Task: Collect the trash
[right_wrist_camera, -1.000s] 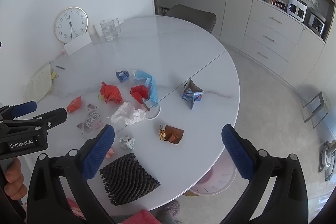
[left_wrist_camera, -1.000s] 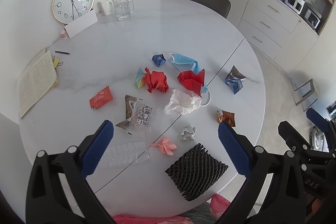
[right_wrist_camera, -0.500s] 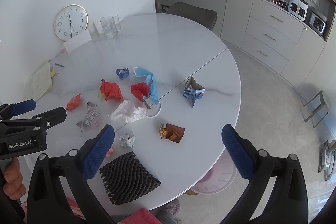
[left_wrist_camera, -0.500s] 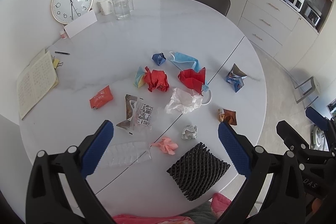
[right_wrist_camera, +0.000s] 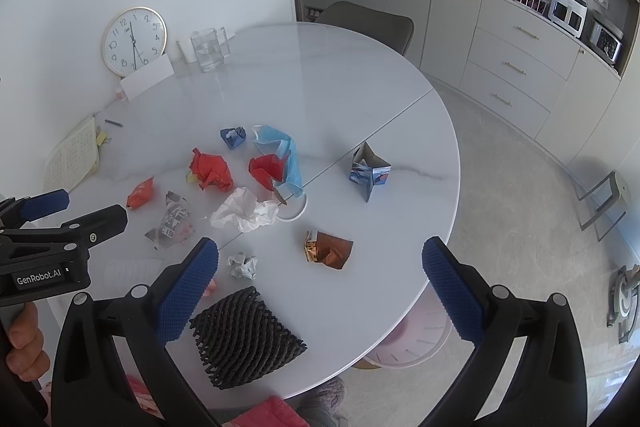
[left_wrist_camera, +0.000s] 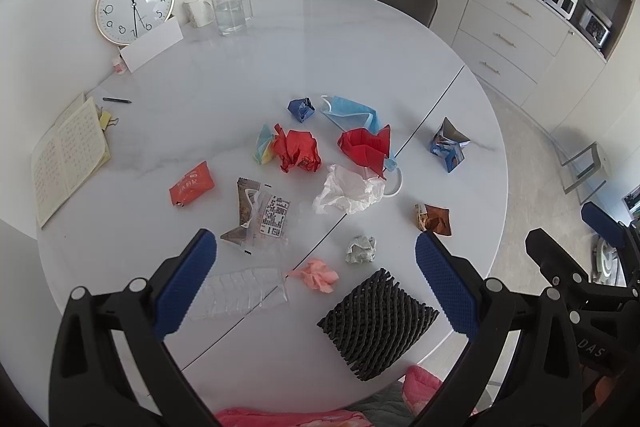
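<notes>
Left gripper [left_wrist_camera: 316, 259]: jaws spread wide, nothing between them, held above the near edge of the table.
Right gripper [right_wrist_camera: 320, 259]: released too, jaws wide apart and empty, hanging over the near right edge.
Table [left_wrist_camera: 360, 39]: round, white marble look, a seam running across it from near left to far right.
Black foam net [left_wrist_camera: 376, 319]: closest piece of trash, lying at the near edge.
Clear plastic tray [left_wrist_camera: 236, 291]: near edge, left of the net, crossing the seam.
Pink scrap [left_wrist_camera: 318, 275]: between the tray and the net.
Grey crumpled ball [left_wrist_camera: 361, 249]: just beyond the pink scrap.
Brown wrapper [left_wrist_camera: 434, 219]: toward the right edge, apart from the ball.
Printed clear packet [left_wrist_camera: 260, 217]: left of the seam, mid-table.
Orange sachet [left_wrist_camera: 192, 183]: left of the packet.
White tissue [left_wrist_camera: 346, 189]: centre, touching a white ring.
Red crumpled paper [left_wrist_camera: 298, 149]: centre, against a pastel scrap.
Red folded paper [left_wrist_camera: 366, 145]: just beyond the tissue, overlapped by the blue face mask [left_wrist_camera: 352, 109].
Blue carton [left_wrist_camera: 448, 145]: right of the seam, standing alone.
Small blue wrapper [left_wrist_camera: 302, 109]: left of the mask.
Notebook [left_wrist_camera: 68, 157]: open at the left edge.
Clock [left_wrist_camera: 134, 5]: far left edge, leaning on the wall.
Glass mug [left_wrist_camera: 230, 11]: far edge, beside a white cup.
</notes>
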{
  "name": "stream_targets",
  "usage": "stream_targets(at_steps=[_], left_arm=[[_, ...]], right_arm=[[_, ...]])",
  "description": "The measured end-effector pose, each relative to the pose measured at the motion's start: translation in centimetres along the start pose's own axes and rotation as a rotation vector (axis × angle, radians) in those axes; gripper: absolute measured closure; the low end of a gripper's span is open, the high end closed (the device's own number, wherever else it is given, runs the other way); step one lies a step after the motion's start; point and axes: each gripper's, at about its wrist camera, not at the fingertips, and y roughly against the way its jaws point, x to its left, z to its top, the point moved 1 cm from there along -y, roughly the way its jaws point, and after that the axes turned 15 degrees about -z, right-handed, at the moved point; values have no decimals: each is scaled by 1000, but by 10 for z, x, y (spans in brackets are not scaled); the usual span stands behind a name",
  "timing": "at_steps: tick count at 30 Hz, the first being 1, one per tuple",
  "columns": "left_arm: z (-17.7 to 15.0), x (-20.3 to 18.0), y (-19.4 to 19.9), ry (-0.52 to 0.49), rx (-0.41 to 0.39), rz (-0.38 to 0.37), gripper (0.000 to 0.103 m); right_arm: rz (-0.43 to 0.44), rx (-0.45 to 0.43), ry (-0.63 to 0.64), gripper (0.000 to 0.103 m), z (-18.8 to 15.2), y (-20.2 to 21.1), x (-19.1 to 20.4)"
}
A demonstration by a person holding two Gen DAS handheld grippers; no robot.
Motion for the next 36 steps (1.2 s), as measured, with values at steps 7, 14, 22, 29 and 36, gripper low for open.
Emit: stream_targets(at_steps=[7,14,22,29,36], left_arm=[[-3,-1,-2,-10,5,-6,8],[-15,-6,-18,-89,59,-43,8],[-49,-16,-58,-287,160,-185,8],[-89,-33,-120,-485,331,-309,8],[-108,-39,-176,-553,465,-335,23]], right_arm=[[-5,4,-7,2,-3,-1,0],[-24,43,-29,2,-15,-8,-6],[-61,128,-86,2,-40,-26,-18],[-112,195,-129,2,-63,-39,-27],[-157,229,-200,2,-81,-34,-34]])
